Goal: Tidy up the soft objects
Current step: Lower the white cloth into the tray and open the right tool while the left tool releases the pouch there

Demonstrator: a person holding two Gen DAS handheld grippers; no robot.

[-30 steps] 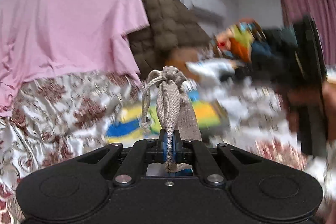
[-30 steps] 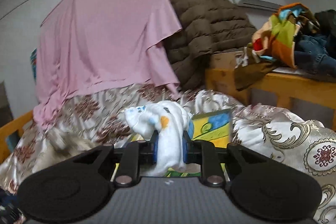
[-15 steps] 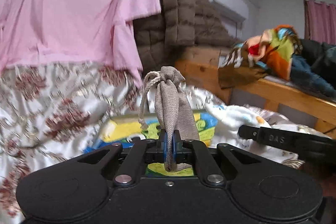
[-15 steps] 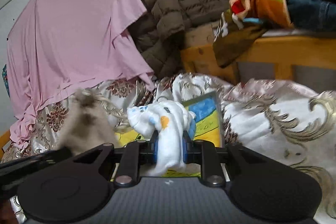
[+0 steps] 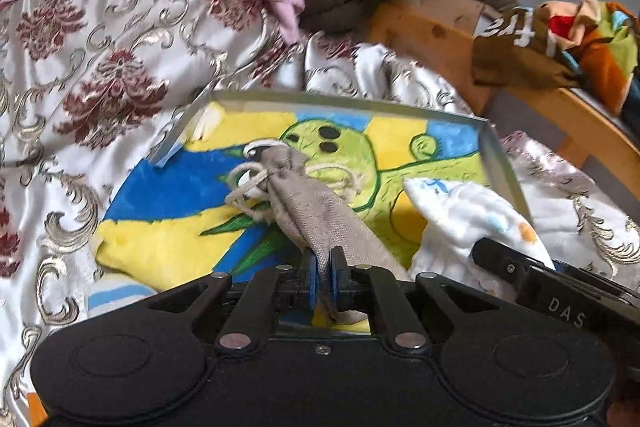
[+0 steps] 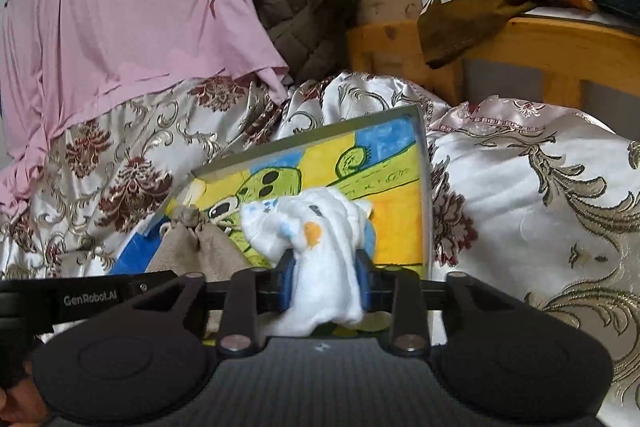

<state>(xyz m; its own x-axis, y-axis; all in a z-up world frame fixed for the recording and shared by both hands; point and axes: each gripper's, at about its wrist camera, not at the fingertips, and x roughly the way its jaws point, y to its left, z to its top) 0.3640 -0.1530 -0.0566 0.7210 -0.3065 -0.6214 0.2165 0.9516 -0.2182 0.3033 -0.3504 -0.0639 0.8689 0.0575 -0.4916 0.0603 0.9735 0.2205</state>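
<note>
Now left gripper pinching grey drawstring pouch, frame centre, over colourful tray. Right gripper clamped on white cloth, centre frame, above same tray.

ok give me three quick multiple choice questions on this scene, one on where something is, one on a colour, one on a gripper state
1. Where is the tray?
A. on the patterned bedspread
B. on the wooden bench
C. hanging on the wall

2. What colour is the drawstring pouch?
A. pink
B. grey-beige
C. blue

3. What is the right gripper doing?
A. open, holding nothing
B. shut on the pouch
C. shut on the white cloth

Answers: 1 A, bedspread surrounds the tray; 2 B, plain linen tone; 3 C, cloth is pinched between its blue pads, while the left gripper pinches the pouch.
</note>
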